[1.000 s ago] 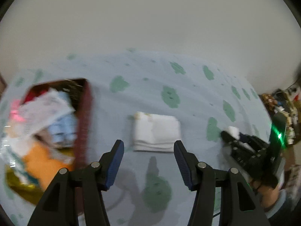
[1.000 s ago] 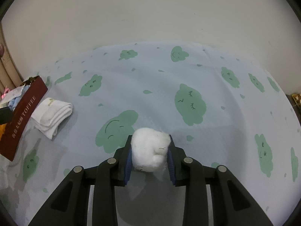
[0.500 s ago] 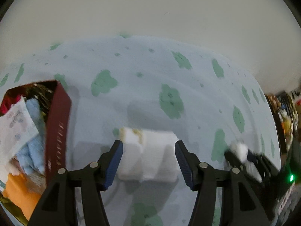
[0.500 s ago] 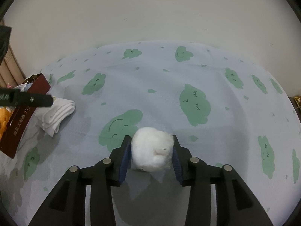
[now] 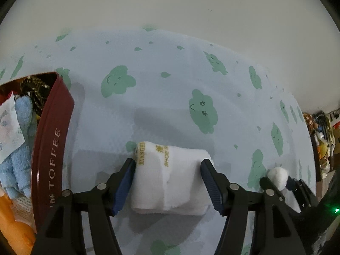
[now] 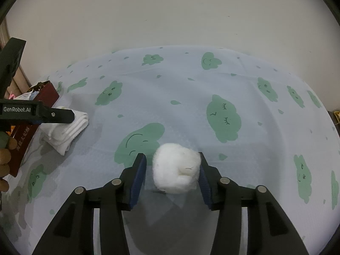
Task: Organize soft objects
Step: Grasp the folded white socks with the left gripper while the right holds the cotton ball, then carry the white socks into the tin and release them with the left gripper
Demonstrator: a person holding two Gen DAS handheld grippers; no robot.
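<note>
Folded white cloth [image 5: 170,176]: soft knit, matt. Cotton ball [image 6: 176,168]: fluffy, fibrous. Toffee tin [image 5: 52,140]: smooth, glossy maroon.

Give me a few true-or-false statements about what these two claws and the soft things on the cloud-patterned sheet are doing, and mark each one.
1. The left claw has its fingers on either side of the folded white cloth. True.
2. The right claw is clamped tight on the cotton ball. False: a gap shows beside the left finger, so the claw is open.
3. The red tin reads "TOFFEE" on its side. True.
4. The red tin is empty. False: a blue towel and other items lie inside.
5. The folded white cloth is already in the tin. False: it lies on the sheet beside it.
</note>
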